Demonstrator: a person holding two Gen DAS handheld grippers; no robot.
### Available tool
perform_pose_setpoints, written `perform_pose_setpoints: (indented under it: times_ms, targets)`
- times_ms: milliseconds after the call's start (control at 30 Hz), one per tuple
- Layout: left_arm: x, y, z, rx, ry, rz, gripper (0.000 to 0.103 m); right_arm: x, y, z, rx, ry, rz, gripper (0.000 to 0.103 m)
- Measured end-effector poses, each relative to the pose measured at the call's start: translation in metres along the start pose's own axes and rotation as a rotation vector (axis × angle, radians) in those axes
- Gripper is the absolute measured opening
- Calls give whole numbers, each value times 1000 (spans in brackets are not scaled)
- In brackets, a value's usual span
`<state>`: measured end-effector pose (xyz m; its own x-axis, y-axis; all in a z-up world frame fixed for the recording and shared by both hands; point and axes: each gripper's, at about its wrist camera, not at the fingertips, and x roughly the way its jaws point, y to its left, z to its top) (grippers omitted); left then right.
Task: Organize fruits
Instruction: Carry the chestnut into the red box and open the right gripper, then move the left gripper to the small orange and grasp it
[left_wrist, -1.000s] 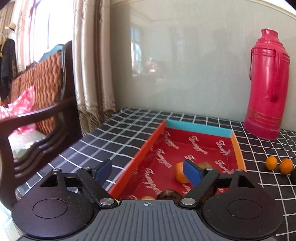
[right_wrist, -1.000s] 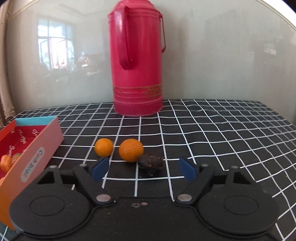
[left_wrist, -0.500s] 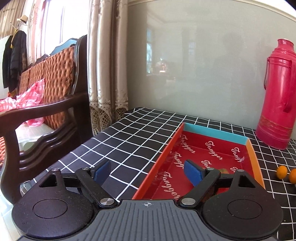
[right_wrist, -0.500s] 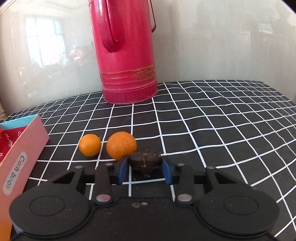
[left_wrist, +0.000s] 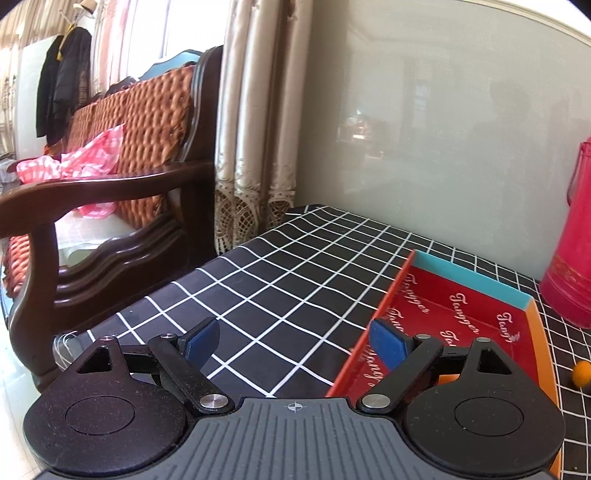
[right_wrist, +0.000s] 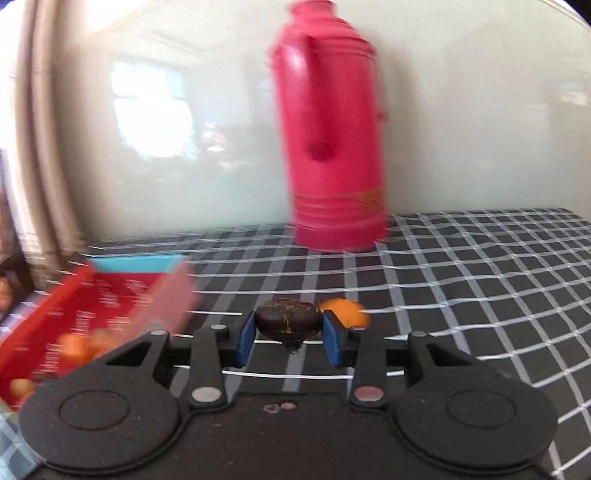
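My right gripper (right_wrist: 288, 334) is shut on a dark brown, wrinkled fruit (right_wrist: 288, 319), held a little above the checked tablecloth. Just behind its right finger lies an orange (right_wrist: 345, 314). The red tray with a teal end wall (right_wrist: 136, 264) sits to the left, with several small orange fruits (right_wrist: 74, 345) inside; this view is blurred. In the left wrist view my left gripper (left_wrist: 291, 339) is open and its jaws are opening, with nothing between them. It hovers over the cloth at the tray's (left_wrist: 469, 271) left rim. One orange (left_wrist: 583, 373) shows at the far right.
A tall red thermos (right_wrist: 332, 147) stands at the back by the wall, also at the right edge of the left wrist view as the thermos (left_wrist: 570, 258). A dark wooden chair (left_wrist: 110, 184) and curtains (left_wrist: 255, 147) lie beyond the table's left edge.
The right gripper closed on the dark fruit, lifted it and swung left toward the tray. The left gripper drew back to the left, off the tray's fruits.
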<state>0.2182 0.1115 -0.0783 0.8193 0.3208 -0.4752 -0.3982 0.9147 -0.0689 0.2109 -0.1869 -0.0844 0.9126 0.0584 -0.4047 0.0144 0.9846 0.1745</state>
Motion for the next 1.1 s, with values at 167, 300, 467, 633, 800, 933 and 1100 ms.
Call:
perform_pose_setpoints:
  times_ms: [167, 300, 467, 633, 800, 933, 1100]
  targets:
    - [1, 3, -2, 2, 3, 18, 89, -6, 32, -1, -55, -14, 171, 30]
    - [1, 6, -4, 15, 1, 33, 90, -6, 59, -3, -108, -7, 264, 30]
    - [2, 11, -4, 24, -4, 52, 91, -2, 90, -5, -181, 12, 299, 30]
    - [4, 16, -4, 25, -3, 62, 91, 2, 104, -11, -241, 20, 281, 35]
    - [6, 21, -3, 10, 0, 65, 91, -2, 103, -9, -230, -33, 231, 70]
    - [4, 17, -3, 15, -2, 54, 91, -6, 95, -4, -207, -56, 192, 71]
    - [1, 5, -4, 45, -15, 34, 91, -11, 82, -2, -192, -80, 108, 78]
